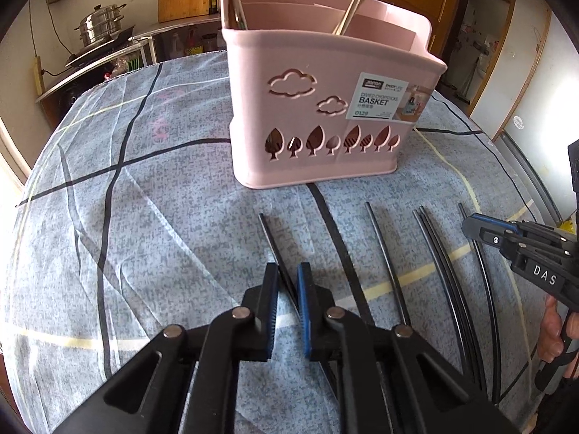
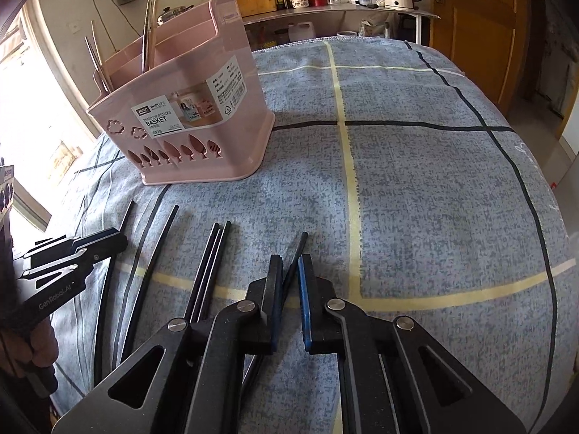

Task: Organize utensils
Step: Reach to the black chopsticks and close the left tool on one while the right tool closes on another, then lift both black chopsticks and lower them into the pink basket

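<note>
- The basket [image 1: 325, 108] stood upright on the cloth [image 1: 144, 217] at the far side, its label facing the grippers, so its open top was reachable from above by either hand.
- Pale chopsticks [image 1: 356, 3] already leaned inside its compartments, which suggests like goes with like; which compartment the black ones belong in could not be told.
- Black chopsticks [image 1: 385, 253] lay loose on the cloth in front of the basket, roughly side by side and pointing toward it, two of them touching as a pair [image 2: 208, 264].
- The left gripper [image 1: 287, 282] hung low over the leftmost stick [image 1: 269, 238], its tongs spread a little with the stick running through the gap. Contact was not clear, so it looked lined up for a pinch rather than gripping.
- The right gripper [image 2: 290, 271] sat likewise over the rightmost stick [image 2: 298, 253], tongs narrowly apart, the stick's tip poking out beyond them. Whether the pads touched it could not be told.
- Taking the two outer sticks kept each hand on its own side and away from the other.
- Most of the job seemed to remain: every black stick was on the cloth.
- A thin round stick could roll or slip if pinched off-centre.
</note>
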`<control>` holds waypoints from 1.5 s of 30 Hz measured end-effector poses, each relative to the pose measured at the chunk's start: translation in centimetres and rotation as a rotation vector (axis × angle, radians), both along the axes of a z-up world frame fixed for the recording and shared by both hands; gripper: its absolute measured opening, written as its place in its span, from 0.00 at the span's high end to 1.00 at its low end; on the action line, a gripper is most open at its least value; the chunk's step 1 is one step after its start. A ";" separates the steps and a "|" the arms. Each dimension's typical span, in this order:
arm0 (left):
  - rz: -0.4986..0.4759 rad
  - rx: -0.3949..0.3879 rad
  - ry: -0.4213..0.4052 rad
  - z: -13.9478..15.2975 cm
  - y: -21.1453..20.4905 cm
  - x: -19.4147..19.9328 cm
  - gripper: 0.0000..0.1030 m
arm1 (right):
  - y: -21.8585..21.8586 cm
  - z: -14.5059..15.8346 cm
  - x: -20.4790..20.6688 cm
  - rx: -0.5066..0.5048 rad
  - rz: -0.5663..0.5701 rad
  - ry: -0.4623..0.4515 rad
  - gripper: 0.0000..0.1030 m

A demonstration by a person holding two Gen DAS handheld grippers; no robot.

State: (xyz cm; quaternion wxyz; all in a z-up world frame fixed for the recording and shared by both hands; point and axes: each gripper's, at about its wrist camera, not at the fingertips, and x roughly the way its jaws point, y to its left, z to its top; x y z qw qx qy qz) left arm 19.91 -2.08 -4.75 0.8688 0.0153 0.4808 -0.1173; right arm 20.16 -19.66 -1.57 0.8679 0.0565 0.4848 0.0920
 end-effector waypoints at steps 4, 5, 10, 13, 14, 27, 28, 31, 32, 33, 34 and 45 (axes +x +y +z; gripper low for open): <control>0.009 0.023 0.039 0.2 -0.4 1.1 0.89 | 0.1 0.0 0.6 -0.004 -0.021 0.015 0.92; 0.017 0.016 0.051 0.2 -0.4 1.6 0.89 | 0.1 0.0 0.8 -0.006 -0.024 0.018 0.92; 0.033 0.005 0.060 0.2 -0.7 2.8 0.89 | 0.4 0.0 1.2 -0.019 -0.028 0.026 0.92; 0.035 0.025 0.053 0.2 -1.0 2.6 0.92 | 0.3 0.1 1.2 -0.008 -0.026 0.027 0.93; 0.033 0.018 0.053 0.2 -1.1 2.4 0.92 | 0.2 0.1 1.1 0.009 -0.024 0.029 0.94; -0.001 -0.065 -0.064 5.0 -0.4 -1.6 0.96 | 0.0 5.5 -2.5 0.076 0.017 -0.125 0.96; -0.004 -0.073 -0.080 5.8 -0.3 -1.9 0.96 | 0.0 6.2 -2.7 0.077 0.019 -0.142 0.96; -0.011 -0.093 -0.144 8.6 0.2 -2.7 0.96 | 0.1 8.5 -3.3 0.083 0.029 -0.200 0.96; -0.012 -0.099 -0.165 9.5 0.3 -2.9 0.96 | 0.1 9.2 -3.4 0.086 0.032 -0.219 0.96; -0.014 -0.105 -0.187 10.4 0.4 -3.2 0.96 | 0.0 10.0 -3.5 0.088 0.033 -0.238 0.96; -0.016 -0.111 -0.207 11.2 0.7 -3.3 0.96 | -0.1 10.8 -3.6 0.090 0.034 -0.259 0.96; -0.027 -0.155 -0.350 16.9 2.3 -5.0 0.96 | -0.7 17.4 -6.2 0.074 0.026 -0.455 0.96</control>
